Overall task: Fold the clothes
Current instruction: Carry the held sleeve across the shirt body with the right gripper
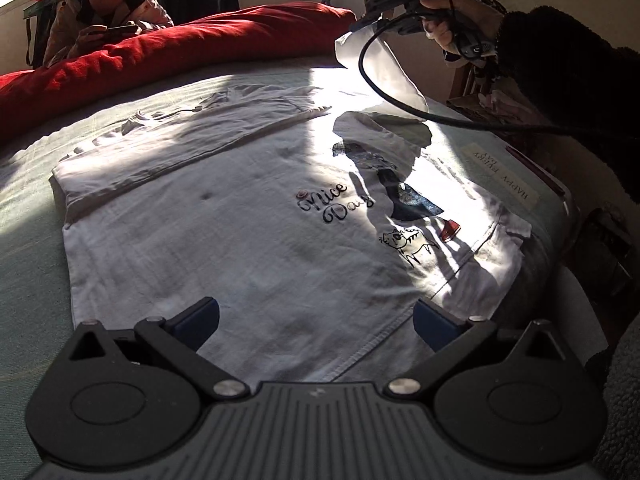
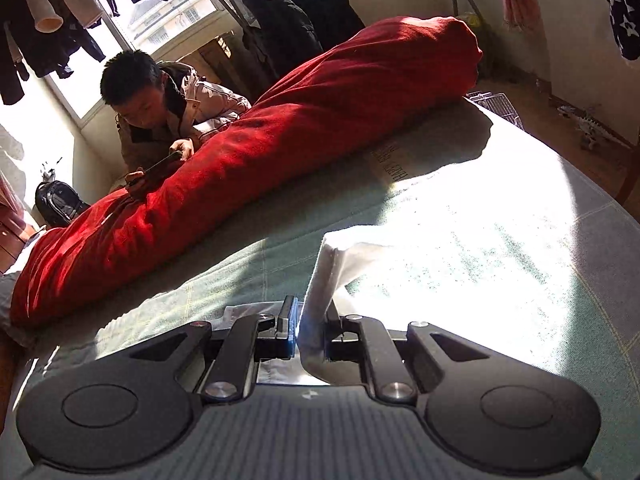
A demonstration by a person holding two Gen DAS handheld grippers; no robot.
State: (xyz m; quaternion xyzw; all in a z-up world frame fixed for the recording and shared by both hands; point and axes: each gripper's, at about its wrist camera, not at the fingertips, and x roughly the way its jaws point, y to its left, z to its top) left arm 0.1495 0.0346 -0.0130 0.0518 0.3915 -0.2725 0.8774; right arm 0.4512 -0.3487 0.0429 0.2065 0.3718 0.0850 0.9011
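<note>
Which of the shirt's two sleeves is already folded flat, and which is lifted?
The sleeve on the red-duvet side lies folded flat across the white shirt. The other sleeve hangs lifted, pinched by the right gripper; left gripper is open.

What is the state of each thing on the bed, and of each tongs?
Shirt: spread flat, one sleeve folded in, the other sleeve lifted.
Left tongs: open, over the shirt's hem, holding nothing.
Right tongs: shut on the sleeve, raised above the bed.
Red quilt: bunched up along the far edge.
</note>
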